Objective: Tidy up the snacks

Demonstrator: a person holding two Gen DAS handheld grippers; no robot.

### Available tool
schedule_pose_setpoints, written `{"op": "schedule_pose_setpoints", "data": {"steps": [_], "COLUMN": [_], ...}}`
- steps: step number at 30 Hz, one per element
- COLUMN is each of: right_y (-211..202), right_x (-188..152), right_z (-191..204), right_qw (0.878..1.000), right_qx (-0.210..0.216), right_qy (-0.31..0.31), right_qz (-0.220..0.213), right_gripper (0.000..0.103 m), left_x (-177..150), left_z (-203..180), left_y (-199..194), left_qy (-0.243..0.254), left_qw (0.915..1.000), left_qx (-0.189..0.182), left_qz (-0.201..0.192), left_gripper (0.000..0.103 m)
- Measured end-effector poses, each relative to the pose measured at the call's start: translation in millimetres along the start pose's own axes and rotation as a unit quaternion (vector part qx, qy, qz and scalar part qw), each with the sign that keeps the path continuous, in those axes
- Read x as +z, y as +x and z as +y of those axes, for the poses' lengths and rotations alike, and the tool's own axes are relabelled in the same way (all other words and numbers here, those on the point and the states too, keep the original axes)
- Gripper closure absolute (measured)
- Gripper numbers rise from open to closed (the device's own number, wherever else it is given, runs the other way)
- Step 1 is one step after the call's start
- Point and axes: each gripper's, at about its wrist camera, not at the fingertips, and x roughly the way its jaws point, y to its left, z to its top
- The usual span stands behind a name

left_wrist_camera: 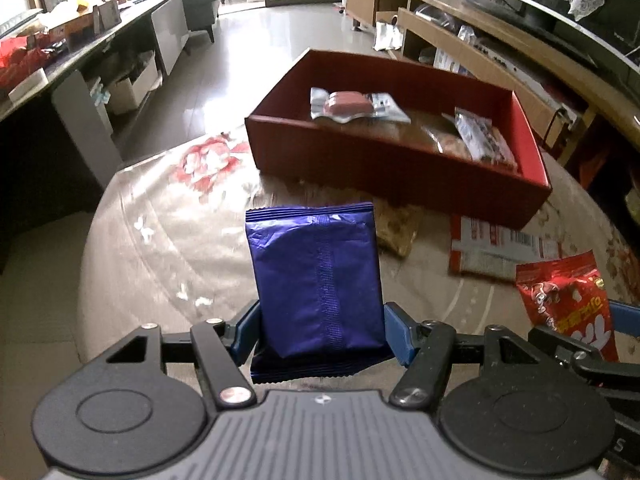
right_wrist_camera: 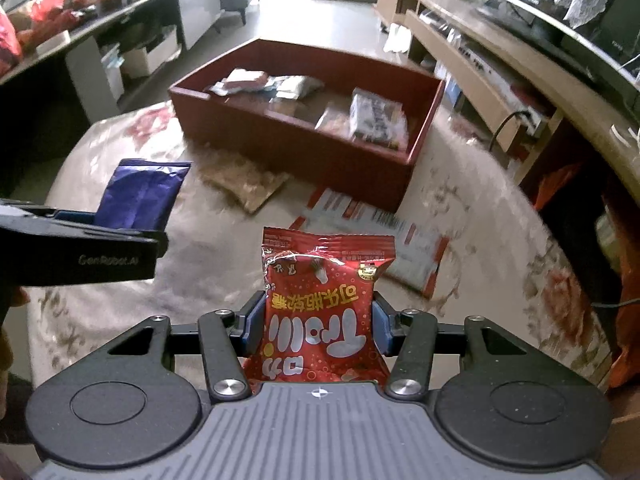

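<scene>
While both packets hang above the cloth-covered table [left_wrist_camera: 132, 216], the left gripper [left_wrist_camera: 320, 330] has its jaws closed on a blue snack packet [left_wrist_camera: 316, 280], pinched across its lower part so the bag stands upright with its top seal free. That low grip likely leaves most of the packet ahead of the fingers, ready to be dropped clear of them.

Further right, the right gripper [right_wrist_camera: 318, 326] clamps a red candy bag [right_wrist_camera: 320, 312] the same way, its print upside down to the camera. In the right wrist view the left tool sits just beside it at the left edge, so the two hands travel side by side, each carrying one item.

Ahead of both stands the red box [left_wrist_camera: 360, 160], open-topped and already holding several wrapped snacks, which suggests it is the collecting place. Between grippers and box, a brown flat packet [right_wrist_camera: 244, 184] and a white-and-red packet [right_wrist_camera: 376, 236] lie on the cloth near the box's front wall, not yet gathered.

My judgement: the carry is under way and the next need is to lift both bags over the box's near wall before letting go.
</scene>
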Motion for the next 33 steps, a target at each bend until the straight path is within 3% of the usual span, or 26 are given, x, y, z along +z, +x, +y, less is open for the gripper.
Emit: {"op": "schedule_pose_setpoints", "data": {"steps": [17, 33], "right_y": [1, 27], "right_x": [57, 109], "right_z": [-17, -33], "right_qw": [0.999, 0.997], "right_qx": [0.006, -0.005], "right_qy": [0.017, 0.030], "right_qz": [-0.051, -0.071], "right_gripper": [0.043, 0.043], "left_x": [59, 117], "left_z": [-10, -22], "left_y": [7, 32], "left_qy": [0.007, 0.010], "left_qw": [0.9988, 0.9971], "left_qx": [0.015, 0.029], "left_qz": [-0.045, -0.069], "left_gripper": [0.035, 0.035]}}
